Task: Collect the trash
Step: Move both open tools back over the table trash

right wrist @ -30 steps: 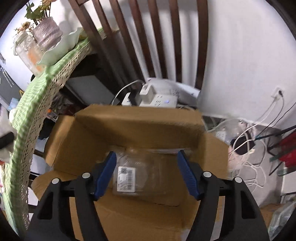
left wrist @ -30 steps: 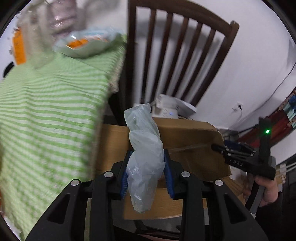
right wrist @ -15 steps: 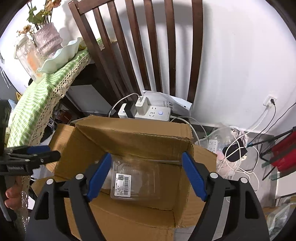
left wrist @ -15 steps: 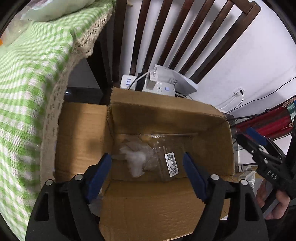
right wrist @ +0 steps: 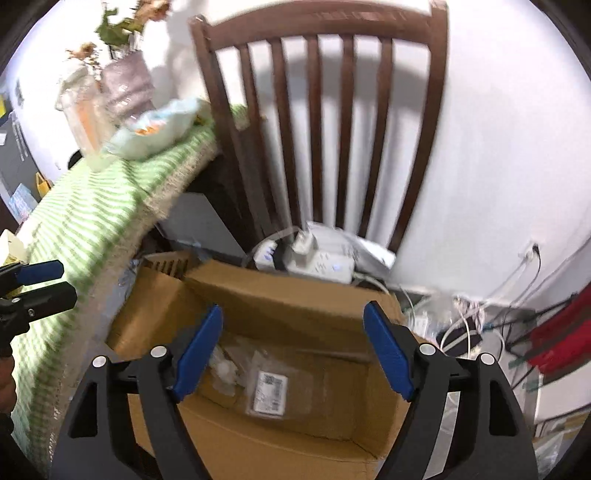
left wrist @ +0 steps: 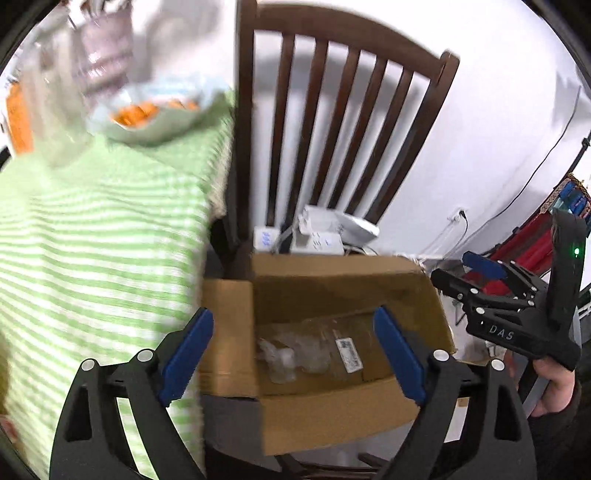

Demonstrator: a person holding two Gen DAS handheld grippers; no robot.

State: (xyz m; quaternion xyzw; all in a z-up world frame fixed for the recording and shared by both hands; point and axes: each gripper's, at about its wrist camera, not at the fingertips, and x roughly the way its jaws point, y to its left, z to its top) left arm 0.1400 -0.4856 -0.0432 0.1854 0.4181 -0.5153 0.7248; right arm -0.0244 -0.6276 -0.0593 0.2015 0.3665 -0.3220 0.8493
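Both grippers empty above the open cardboard box [left wrist: 332,406]; trash lies inside it.

Left gripper [left wrist: 291,358]: fingers [left wrist: 186,354] spread wide apart, holding and touching nothing; right gripper [right wrist: 291,354]: fingers [right wrist: 386,358] likewise wide apart and empty. The box sits on the seat of the wooden chair [right wrist: 314,122], just beside the counter's [left wrist: 92,258] edge with its green striped cloth. On the box floor lie a clear plastic container [right wrist: 269,389] with a barcode label and, at its left, a crumpled clear bag [left wrist: 277,360], touching it; the container's long axis is not readable through the blur. The left view alone shows the right gripper from outside, in a hand [left wrist: 554,387], beyond the box's right wall; the right view alone shows the cables [right wrist: 469,310] on the floor and the dried flowers [right wrist: 122,22] at the counter's far corner.
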